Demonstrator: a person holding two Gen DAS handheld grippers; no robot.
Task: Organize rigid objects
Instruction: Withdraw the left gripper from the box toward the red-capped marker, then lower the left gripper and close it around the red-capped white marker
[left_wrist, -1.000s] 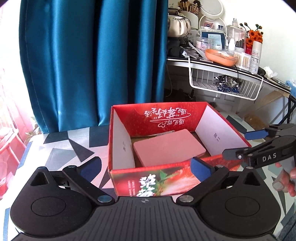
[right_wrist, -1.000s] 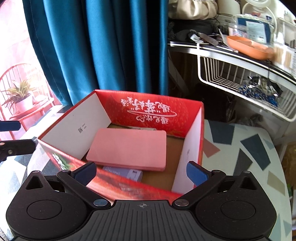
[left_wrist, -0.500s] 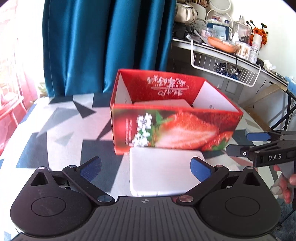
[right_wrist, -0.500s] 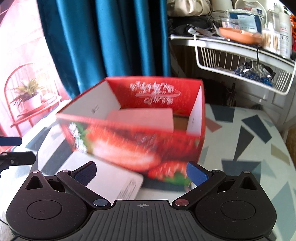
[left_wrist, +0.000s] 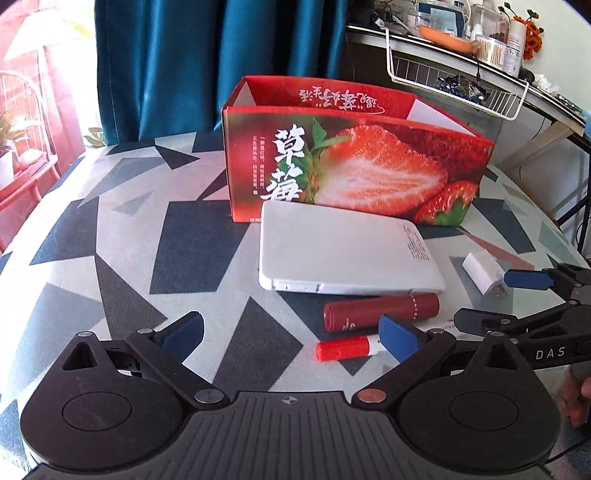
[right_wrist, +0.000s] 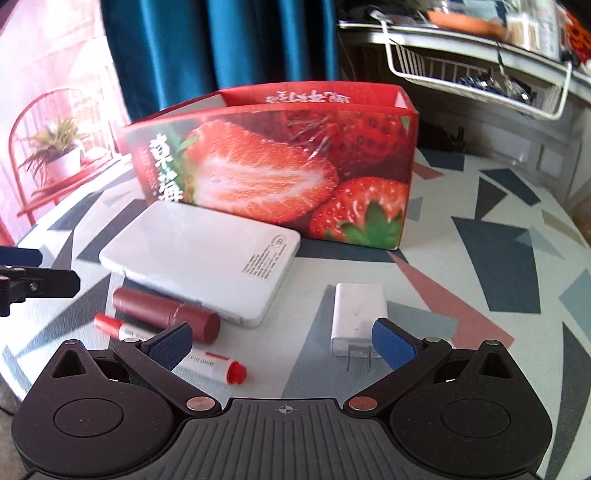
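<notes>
Both grippers have pulled back from over the strawberry box (left_wrist: 354, 162) since a second ago, so its printed front now shows rather than its inside. Nearest, the left gripper (left_wrist: 291, 332) hangs over the patterned table (left_wrist: 122, 236) with its jaws spread wide and nothing between them; the right gripper (right_wrist: 282, 341) is likewise wide apart and empty. Just ahead of them lie a small red-capped tube (right_wrist: 207, 363) and, beside it, a dark red lipstick (left_wrist: 380, 312). A white plug adapter (right_wrist: 356, 314) sits alone to the right, prongs toward the camera. Past the lipstick a flat white case (left_wrist: 347, 254) lies touching, or almost touching, the box's front wall. Farther off hang a teal curtain (left_wrist: 207, 62) and a wire basket (left_wrist: 458, 88) under a cluttered shelf.
</notes>
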